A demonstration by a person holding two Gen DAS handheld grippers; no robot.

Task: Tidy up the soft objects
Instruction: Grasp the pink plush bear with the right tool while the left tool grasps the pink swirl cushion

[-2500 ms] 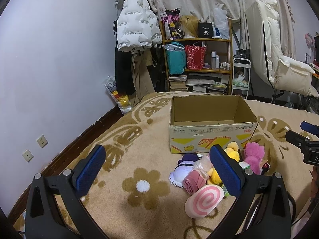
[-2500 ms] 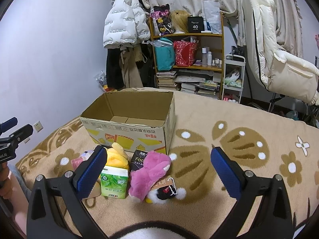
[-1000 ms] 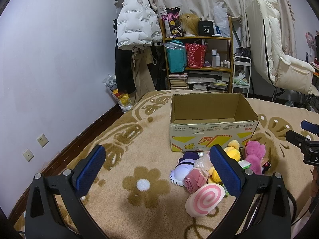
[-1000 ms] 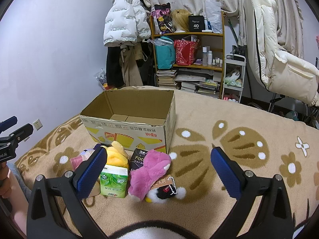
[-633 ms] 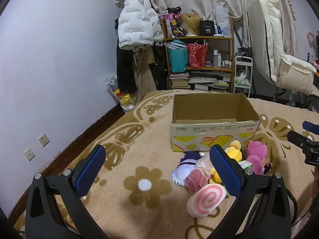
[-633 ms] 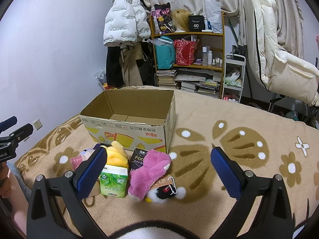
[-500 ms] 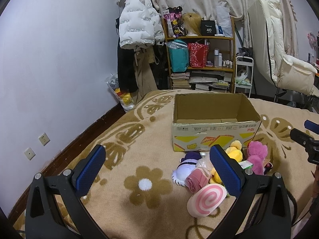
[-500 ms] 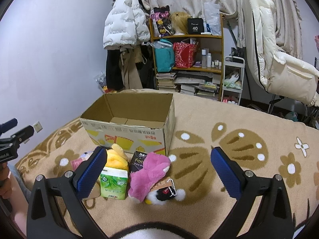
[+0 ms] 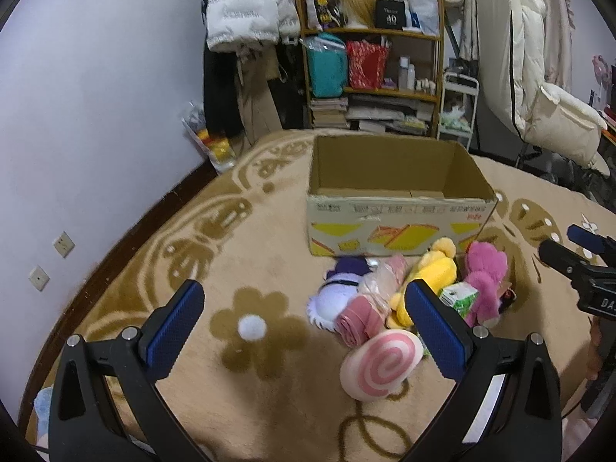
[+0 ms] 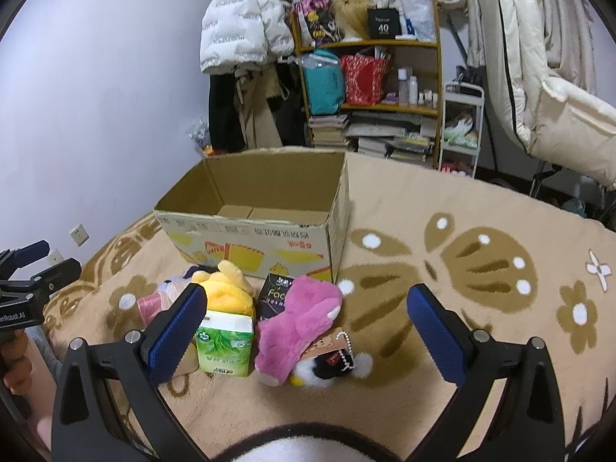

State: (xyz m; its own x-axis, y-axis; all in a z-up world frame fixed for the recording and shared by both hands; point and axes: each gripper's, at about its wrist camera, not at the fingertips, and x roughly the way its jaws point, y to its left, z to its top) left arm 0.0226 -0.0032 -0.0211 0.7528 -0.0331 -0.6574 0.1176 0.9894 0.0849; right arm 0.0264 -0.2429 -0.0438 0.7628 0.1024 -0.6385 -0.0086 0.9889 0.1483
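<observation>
Covering the floor is a big tan rug (image 9: 269, 238) with brown flowers and butterflies. On it, toward the far side, sits an open cardboard box (image 9: 396, 208) with yellow pictures on its front; only its bottom flaps show inside.

Right in front of the box, on the near side, lies a pile of soft things. A pink plush toy (image 10: 298, 317) lies at the right of the pile, and a yellow plush toy (image 10: 225, 288) sits to its left. A white and purple plush toy (image 9: 337, 292) is at the left end of the pile. A round pink swirl cushion (image 9: 381, 364) lies nearest of all, touching a rolled pink cloth (image 9: 358, 319). A green tissue pack (image 10: 225, 344) stands between the yellow and pink toys, and a small black pack (image 10: 275, 294) leans behind it, near the box. A little black and white toy (image 10: 331, 365) with a bead chain lies against the near end of the pink one.

The left tongs (image 9: 304, 327) are wide open and hold nothing, up over the rug left of the pile. The right tongs (image 10: 306, 325) are wide open too, holding nothing, above the pink toy.
</observation>
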